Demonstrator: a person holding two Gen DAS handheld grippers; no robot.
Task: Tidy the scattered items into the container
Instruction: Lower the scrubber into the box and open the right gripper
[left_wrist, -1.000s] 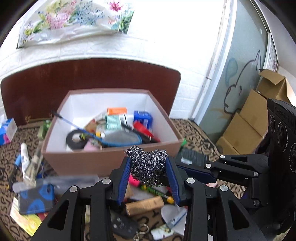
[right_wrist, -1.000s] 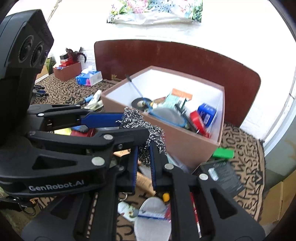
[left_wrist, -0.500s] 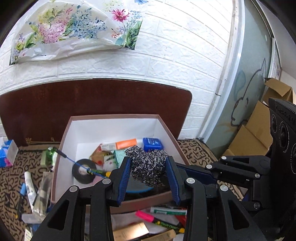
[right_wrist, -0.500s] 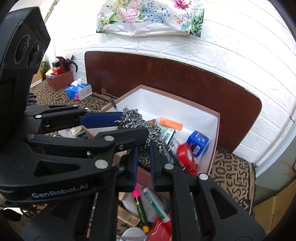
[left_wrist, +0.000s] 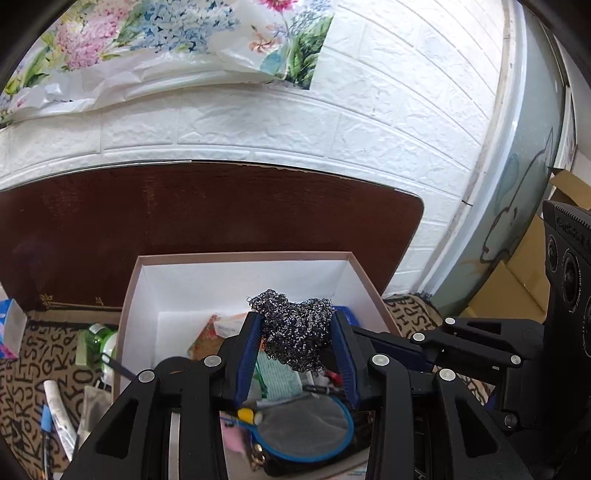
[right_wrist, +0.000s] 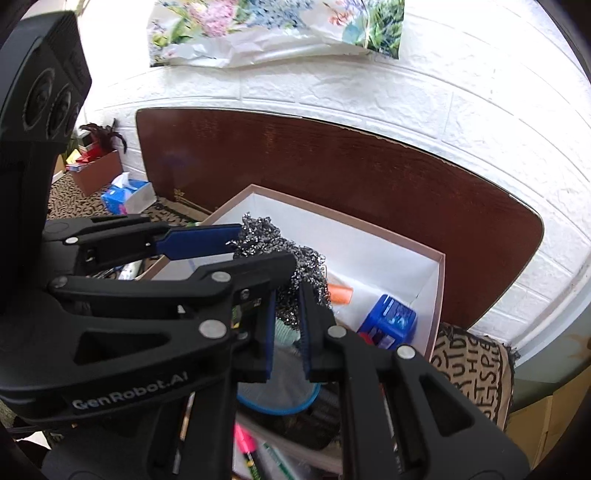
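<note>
Left gripper (left_wrist: 295, 354) clamps the steel wool scourer (left_wrist: 295, 328) above the box (left_wrist: 240, 255).

Right gripper (right_wrist: 287, 325) sits just to the right, pads nearly closed on nothing. One second ago the scourer hung over the scattered items on the near side of the box wall; now it hangs over the interior, above the blue-rimmed mesh pouch (left_wrist: 306, 432) and tape roll. Judged next step: release.

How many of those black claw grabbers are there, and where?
2. The left gripper squeezes a steel scourer above the box. The right gripper hangs beside it, nearly closed, holding nothing.
</note>
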